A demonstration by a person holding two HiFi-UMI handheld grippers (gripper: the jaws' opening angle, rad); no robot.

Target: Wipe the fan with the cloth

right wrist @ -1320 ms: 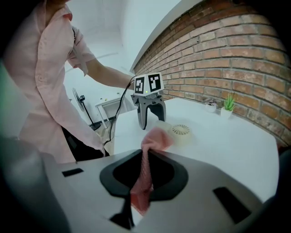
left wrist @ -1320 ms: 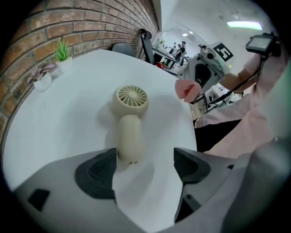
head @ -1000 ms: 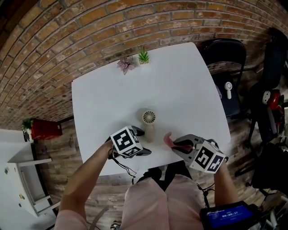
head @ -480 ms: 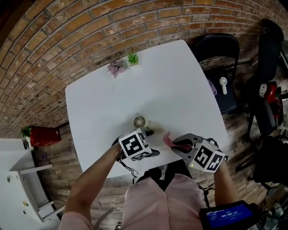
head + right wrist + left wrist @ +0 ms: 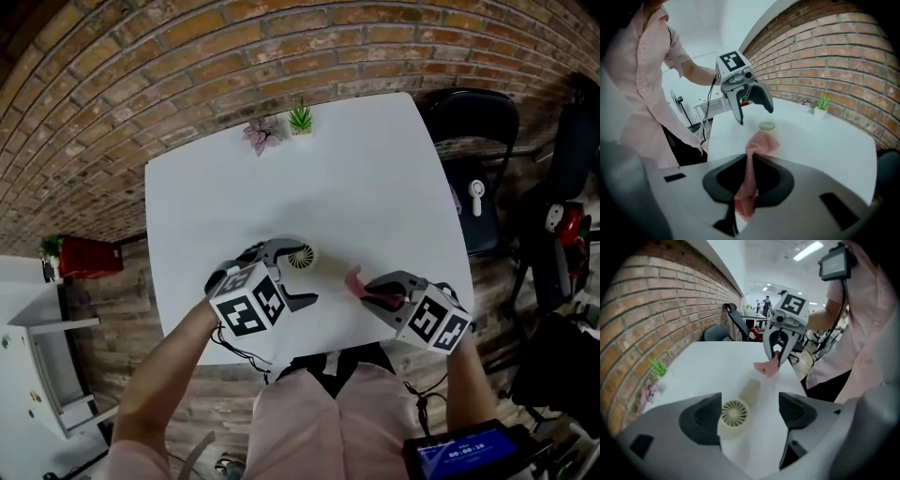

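Left gripper (image 5: 751,409): jaws wide apart, gripping nothing | small cream handheld fan (image 5: 734,414): lies on white square table (image 5: 375,178) between these jaws, round head just beside one pad | right gripper (image 5: 749,177): jaws clenched on pink cloth (image 5: 759,143)

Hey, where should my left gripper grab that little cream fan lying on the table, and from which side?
Probably the handle, from above with the jaws across it. The fan lies flat, its slim round handle pointing away from the open left gripper, so that hold leaves the grille free for the cloth in the right gripper.
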